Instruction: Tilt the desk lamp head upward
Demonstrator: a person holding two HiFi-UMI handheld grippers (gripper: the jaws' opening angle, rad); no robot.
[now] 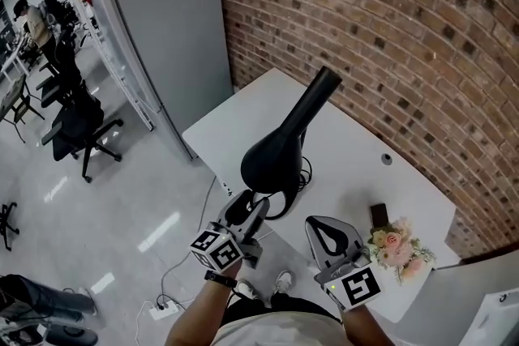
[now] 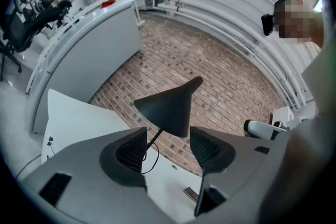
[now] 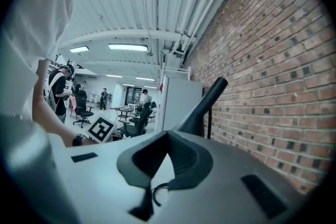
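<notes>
The left tool (image 2: pixel 168 147) is released, its jaws spread wide with nothing pressed between them, near the wide rim of the black cone-shaped desk lamp head (image 2: pixel 169 106). The right tool (image 3: pixel 168 140) is clenched on nothing, tips together. The lamp stands on the white worktop (image 1: pixel 349 150) by a red brick wall (image 1: pixel 389 28), its narrow end raised toward the wall
</notes>
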